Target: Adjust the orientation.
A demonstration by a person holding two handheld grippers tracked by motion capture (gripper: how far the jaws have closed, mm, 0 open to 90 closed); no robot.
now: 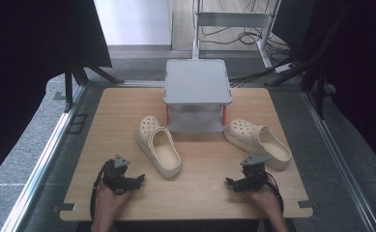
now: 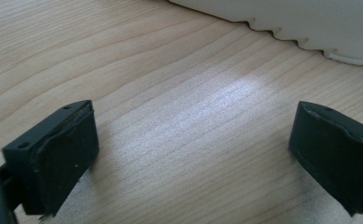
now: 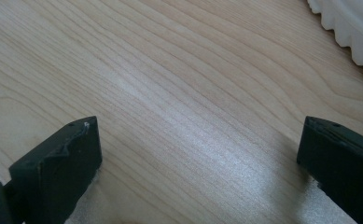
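Black hand-held grippers [image 1: 136, 180] [image 1: 230, 182] wide open, seemingly empty.

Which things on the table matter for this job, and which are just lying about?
In play:
- left clog, nearest the left gripper, open
- right clog, nearest the right gripper, open
- grey two-tier rack, likely the shoes' destination

Lying about:
- cables on the floor
- grey frame behind the table

Surface [image 1: 195, 159]: pale wood, visible grain, smooth, soft sheen. Clogs [image 1: 159, 145] [image 1: 258, 142]: cream foam-like plastic, matt, serrated sole edge. Small shelf [image 1: 197, 82]: grey matt plastic-looking top. Left tool [image 2: 191, 154], right tool [image 3: 198, 163]: black matt, scuffed pads.
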